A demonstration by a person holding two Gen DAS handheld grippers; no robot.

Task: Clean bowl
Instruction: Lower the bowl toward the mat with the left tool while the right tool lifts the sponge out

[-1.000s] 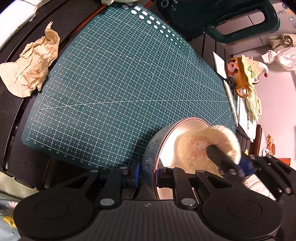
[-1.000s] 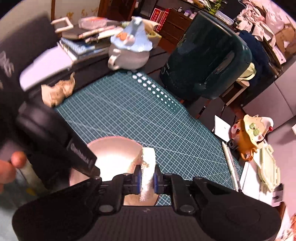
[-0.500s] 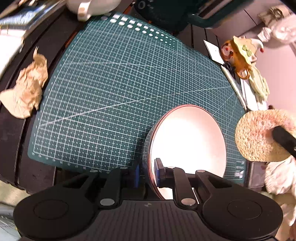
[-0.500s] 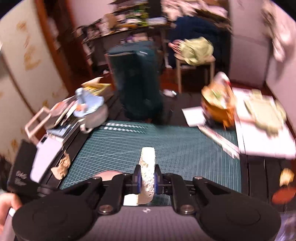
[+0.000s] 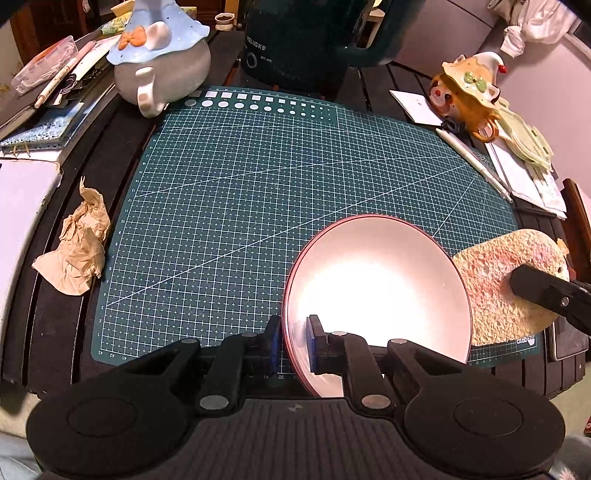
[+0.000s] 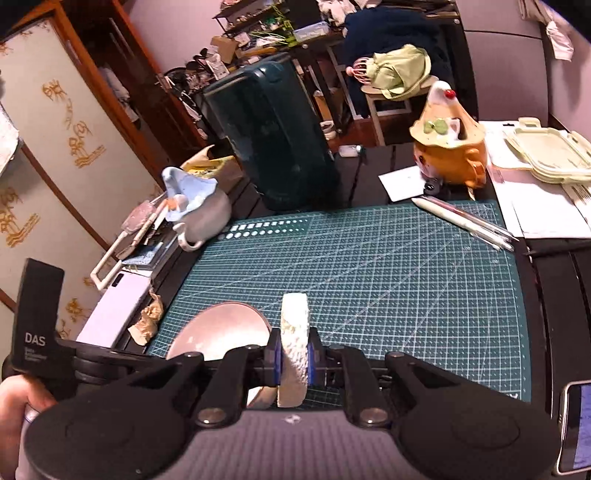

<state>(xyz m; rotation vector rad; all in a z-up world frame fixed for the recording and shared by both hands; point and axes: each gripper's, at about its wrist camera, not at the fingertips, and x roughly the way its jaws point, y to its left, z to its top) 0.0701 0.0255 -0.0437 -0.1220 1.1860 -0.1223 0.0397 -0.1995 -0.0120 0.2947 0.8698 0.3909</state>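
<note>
Sponge (image 5: 506, 280) left bowl (image 5: 373, 280) | both hand-held grippers grip | labels: "DAS", "MELING" kettle (image 5: 303, 40)

You are working at a dark slatted desk (image 6: 554, 291) under warm, dim indoor light. To your left stands a pale screen panel with gold bamboo motifs (image 6: 74, 122) in a reddish wooden frame. Behind the desk, a cluttered dark shelving unit (image 6: 266, 29) lines a plain pinkish wall (image 6: 509, 70). A small wooden stool bearing a green cloth bundle (image 6: 395, 81) stands nearby.
</note>
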